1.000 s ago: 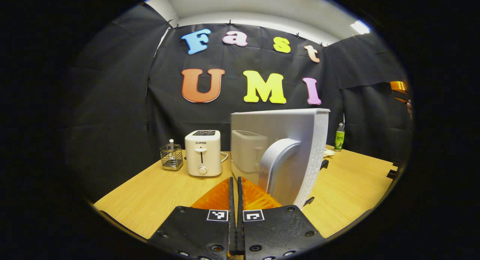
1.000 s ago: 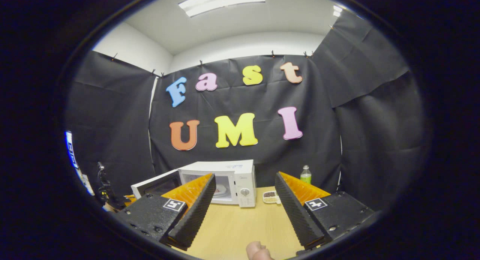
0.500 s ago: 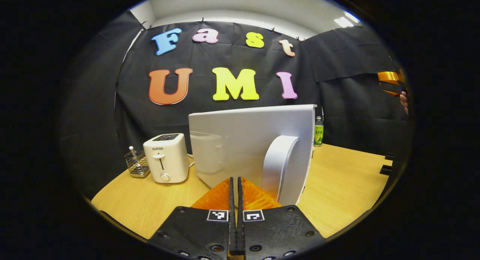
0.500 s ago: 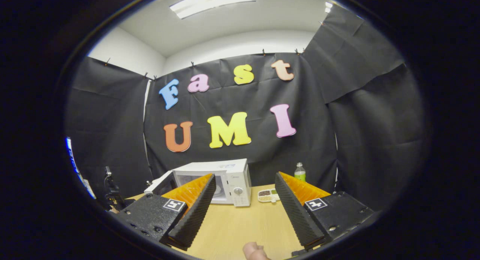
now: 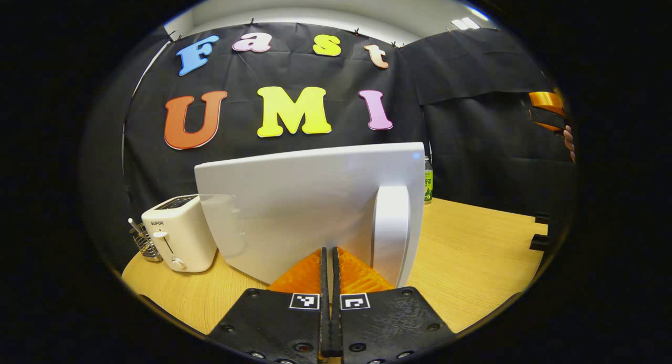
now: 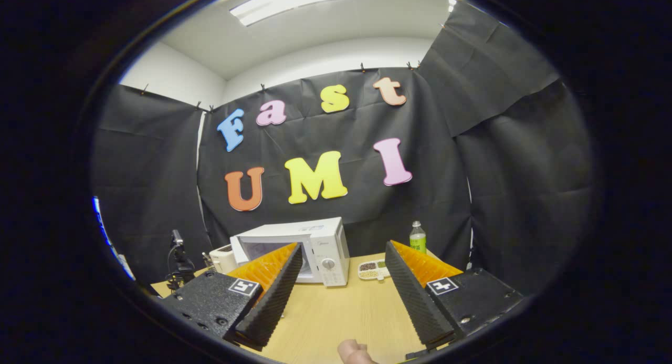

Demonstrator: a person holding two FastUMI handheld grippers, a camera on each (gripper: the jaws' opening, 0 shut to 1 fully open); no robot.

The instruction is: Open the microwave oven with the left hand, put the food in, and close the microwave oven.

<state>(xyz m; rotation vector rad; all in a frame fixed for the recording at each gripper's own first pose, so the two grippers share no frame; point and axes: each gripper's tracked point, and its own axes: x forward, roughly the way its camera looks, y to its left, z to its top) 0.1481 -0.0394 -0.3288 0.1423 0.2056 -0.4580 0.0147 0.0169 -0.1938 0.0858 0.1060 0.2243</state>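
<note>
In the left gripper view the white microwave door (image 5: 294, 206) stands close in front, its curved handle (image 5: 391, 232) to the right. My left gripper (image 5: 328, 252) is shut with nothing between its fingers, and its tips rest against the door's outer face just left of the handle. In the right gripper view the white microwave (image 6: 315, 246) sits at the table's far side with its door almost flush with the front. The inside is hidden. My right gripper (image 6: 342, 246) hangs open and empty, well back from the oven. It also appears far right as the right gripper (image 5: 548, 112) held by a hand.
A white toaster (image 5: 178, 232) and a wire basket (image 5: 143, 243) stand left of the microwave. A green bottle (image 6: 417, 238) and a white compartment dish (image 6: 374, 269) sit to its right. The wooden table (image 6: 336, 311) stretches between my right gripper and the oven. A thumb (image 6: 354, 352) shows at the bottom.
The microwave door has swung from wide open to nearly shut, with my shut left gripper following it inward. My right gripper stayed open and drew slightly back.
</note>
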